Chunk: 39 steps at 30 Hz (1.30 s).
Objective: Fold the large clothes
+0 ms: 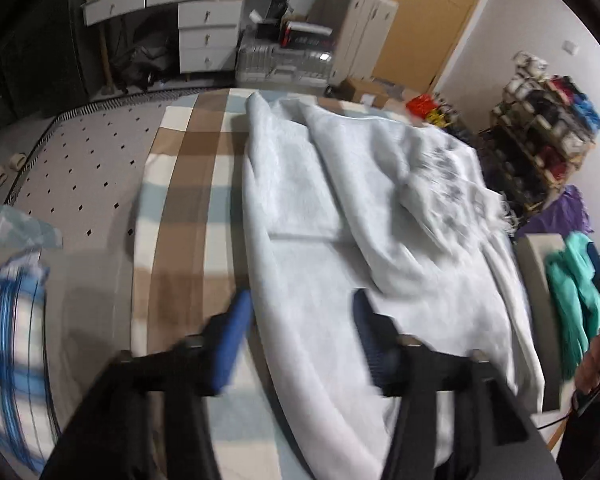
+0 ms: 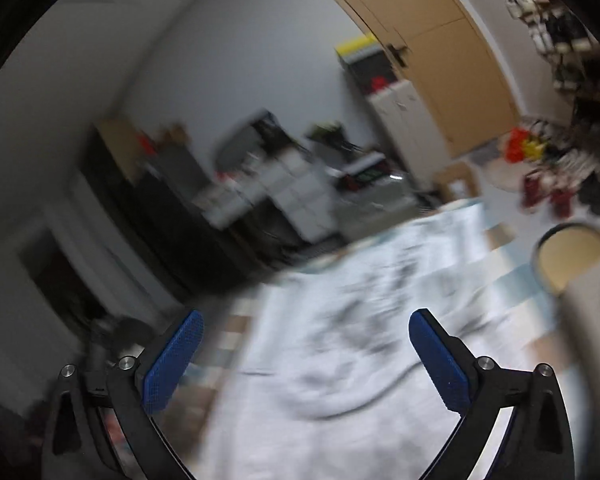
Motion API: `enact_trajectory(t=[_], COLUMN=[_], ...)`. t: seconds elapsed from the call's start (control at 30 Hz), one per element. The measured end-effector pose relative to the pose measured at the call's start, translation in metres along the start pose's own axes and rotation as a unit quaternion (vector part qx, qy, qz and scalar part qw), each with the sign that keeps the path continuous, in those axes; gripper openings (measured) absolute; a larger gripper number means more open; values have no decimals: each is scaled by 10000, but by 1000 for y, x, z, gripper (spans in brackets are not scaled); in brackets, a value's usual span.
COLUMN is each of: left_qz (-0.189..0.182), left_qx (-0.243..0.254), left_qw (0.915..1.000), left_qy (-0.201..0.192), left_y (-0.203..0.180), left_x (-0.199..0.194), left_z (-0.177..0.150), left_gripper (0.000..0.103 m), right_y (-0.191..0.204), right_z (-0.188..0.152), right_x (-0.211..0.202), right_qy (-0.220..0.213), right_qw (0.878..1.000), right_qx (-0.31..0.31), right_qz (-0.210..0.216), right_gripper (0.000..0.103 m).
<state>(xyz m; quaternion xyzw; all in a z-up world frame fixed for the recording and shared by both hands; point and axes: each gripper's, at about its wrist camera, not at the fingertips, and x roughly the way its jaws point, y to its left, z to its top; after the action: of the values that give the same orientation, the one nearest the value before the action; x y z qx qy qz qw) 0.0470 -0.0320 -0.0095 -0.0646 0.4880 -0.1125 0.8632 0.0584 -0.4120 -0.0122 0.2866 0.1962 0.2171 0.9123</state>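
Pale grey-white garment (image 1: 340, 216) spread over the checked bedcover (image 1: 188, 184), filling centre and right of the left wrist frame; one layer folded across its upper right, showing a dark print and a frayed edge. Left gripper (image 1: 302, 312) low centre above the cloth's near part, blue pads apart, nothing between them. Right gripper (image 2: 306, 344) at bottom of its blurred frame, jaws spread wide and empty, garment beyond. White drawer unit (image 1: 208, 36) upper left; wooden door (image 1: 432, 20) upper right.
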Motion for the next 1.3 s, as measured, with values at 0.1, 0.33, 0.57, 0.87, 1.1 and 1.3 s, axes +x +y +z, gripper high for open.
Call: enact_trajectory(t=[0.1, 0.33, 0.57, 0.87, 1.1, 1.3], left_qz=[91, 154, 781, 1655, 861, -50], left_qx=[79, 415, 558, 115, -520, -730], left_qw=[9999, 9968, 9917, 9837, 9924, 9929], left_qy=[-65, 670, 859, 688, 709, 934], left_y=[-17, -48, -40, 8, 23, -3], left_x=[-14, 24, 57, 32, 19, 40], left_z=[-38, -109, -123, -131, -132, -126], left_gripper=[67, 67, 68, 68, 67, 67], right_y=[26, 22, 7, -8, -11, -18], right_z=[-39, -109, -111, -118, -118, -118], right_x=[-25, -43, -38, -38, -36, -35], right_qy=[-324, -588, -233, 48, 151, 210], right_qw=[9992, 9951, 9943, 9969, 9971, 9967], right_qx=[-95, -476, -431, 30, 135, 400], right_qz=[-192, -629, -943, -787, -735, -676], right_gripper=[103, 103, 103, 103, 103, 103])
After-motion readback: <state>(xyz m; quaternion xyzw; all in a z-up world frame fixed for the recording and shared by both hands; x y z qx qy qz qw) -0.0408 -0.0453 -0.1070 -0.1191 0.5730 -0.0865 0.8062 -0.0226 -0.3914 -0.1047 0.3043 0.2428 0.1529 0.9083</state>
